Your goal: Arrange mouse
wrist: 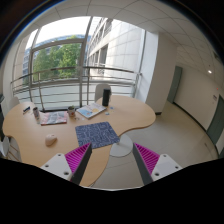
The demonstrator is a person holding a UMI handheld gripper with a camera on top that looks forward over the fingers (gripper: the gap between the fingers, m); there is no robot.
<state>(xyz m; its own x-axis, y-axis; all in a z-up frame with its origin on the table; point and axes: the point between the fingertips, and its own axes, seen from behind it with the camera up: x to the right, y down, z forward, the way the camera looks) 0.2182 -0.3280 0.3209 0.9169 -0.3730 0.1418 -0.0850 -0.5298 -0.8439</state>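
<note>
One wide wooden table (125,115) lies ahead of my claw (108,160), whose fingers stand spread with nothing between them. On the table, a blue mouse mat (97,133) sits just beyond my fingertips, and the pale mouse (51,139) rests left of the mat.

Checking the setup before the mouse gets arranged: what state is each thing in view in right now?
Gripper: open, holding nothing, above the table's near edge.
Dark blue mouse pad: lying flat on the table, nothing on it.
Small pale mouse-like object: resting on the table, left of the pad, untouched.
Curved light wooden table: standing, carrying items.
Black upright object: standing at the table's far side.
</note>
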